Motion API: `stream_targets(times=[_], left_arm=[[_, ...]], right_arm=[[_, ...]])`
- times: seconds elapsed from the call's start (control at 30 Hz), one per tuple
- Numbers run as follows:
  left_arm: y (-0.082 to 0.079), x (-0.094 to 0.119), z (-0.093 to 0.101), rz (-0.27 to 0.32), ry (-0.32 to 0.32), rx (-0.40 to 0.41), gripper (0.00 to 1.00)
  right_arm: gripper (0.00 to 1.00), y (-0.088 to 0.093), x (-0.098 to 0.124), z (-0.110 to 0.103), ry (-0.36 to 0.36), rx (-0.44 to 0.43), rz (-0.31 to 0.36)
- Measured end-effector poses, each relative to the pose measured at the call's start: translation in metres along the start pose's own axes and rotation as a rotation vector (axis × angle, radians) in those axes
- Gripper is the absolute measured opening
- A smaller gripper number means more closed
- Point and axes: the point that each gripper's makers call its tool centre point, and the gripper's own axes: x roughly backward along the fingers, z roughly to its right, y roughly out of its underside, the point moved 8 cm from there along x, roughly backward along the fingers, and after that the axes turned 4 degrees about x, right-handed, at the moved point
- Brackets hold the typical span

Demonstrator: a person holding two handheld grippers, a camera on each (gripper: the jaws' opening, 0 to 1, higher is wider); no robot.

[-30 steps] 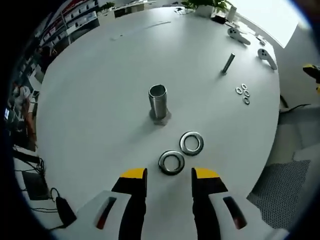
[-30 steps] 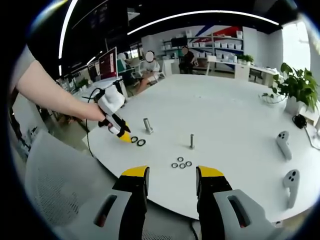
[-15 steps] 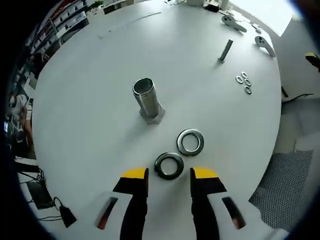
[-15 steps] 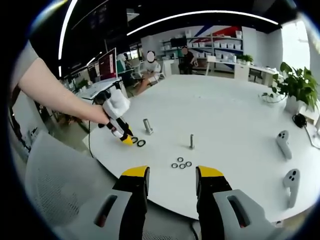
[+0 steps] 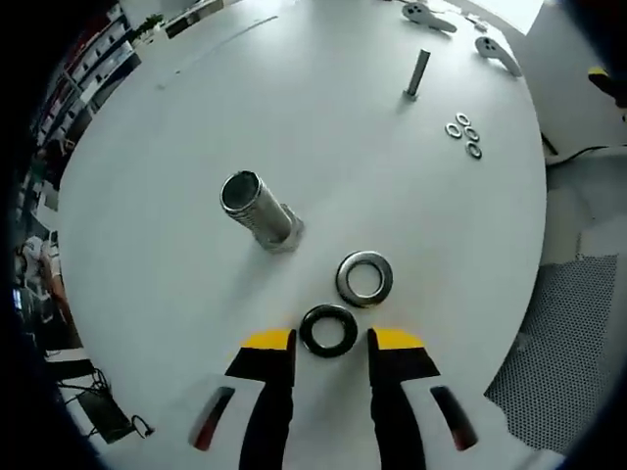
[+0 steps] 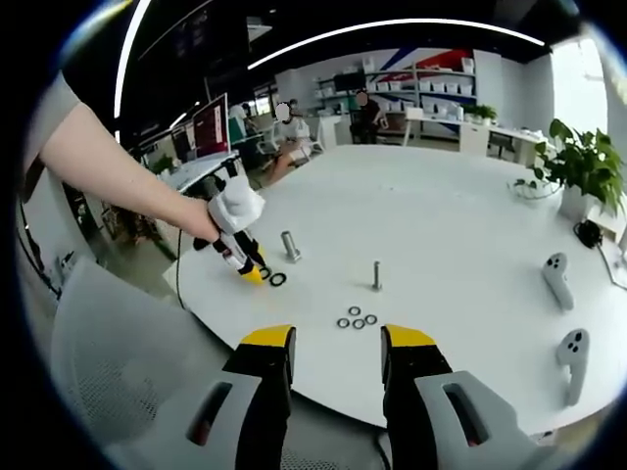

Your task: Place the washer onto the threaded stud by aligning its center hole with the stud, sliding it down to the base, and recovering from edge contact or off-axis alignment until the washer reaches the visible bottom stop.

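Observation:
A wide threaded stud point(image 5: 257, 210) stands on a hex base on the white table point(image 5: 157, 284). Two large washers lie in front of it: a dark one point(image 5: 328, 331) and a brighter one point(image 5: 364, 277). My left gripper point(image 5: 330, 343) is open, its yellow tips low over the table on either side of the dark washer, not closed on it. In the right gripper view a hand holds that left gripper point(image 6: 250, 266) next to the wide stud point(image 6: 290, 246) and the washers point(image 6: 278, 280). My right gripper point(image 6: 337, 341) stands open and holds nothing, well back from the table edge.
A thin stud point(image 5: 418, 73) and several small washers point(image 5: 462, 132) sit farther along the table, with two white controllers point(image 6: 555, 279) beyond. A potted plant point(image 6: 578, 176) stands at the far right. A mesh chair point(image 6: 118, 362) is below the table's near edge.
My left gripper has come closer to the table, and the dark washer now lies between its tips. The right gripper has stayed where it was.

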Motion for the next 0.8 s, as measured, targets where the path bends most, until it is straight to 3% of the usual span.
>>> stream_targets(times=[0.17,0.27,0.33,0.47,0.57,0.67,0.8], left_arm=[[-0.003,0.0,0.002,-0.038,-0.007,-0.008,0.26],[-0.006,-0.001,0.005,-0.063,0.004,-0.088,0.21],[-0.008,-0.001,0.003,-0.076,-0.001,-0.042,0.2],[-0.009,-0.001,0.003,-0.095,0.003,-0.056,0.2],[-0.006,0.0,0.003,-0.072,-0.003,-0.041,0.2],[0.0,0.001,0.005,0.001,-0.013,-0.047,0.19],[0.006,0.003,0.005,0.047,-0.021,-0.02,0.19]], right_arm=[[0.37,0.0,0.0,0.0,0.002,-0.001,0.005],[0.37,0.0,0.001,0.0,-0.001,0.0,0.006],[0.36,0.0,0.001,0.0,0.0,0.0,0.006],[0.36,-0.001,0.001,0.0,-0.004,-0.001,0.008],[0.36,0.0,0.001,0.0,-0.004,-0.002,0.004],[0.36,-0.001,0.001,0.0,-0.003,-0.001,0.009],[0.36,-0.001,0.001,0.0,-0.004,0.001,0.006]])
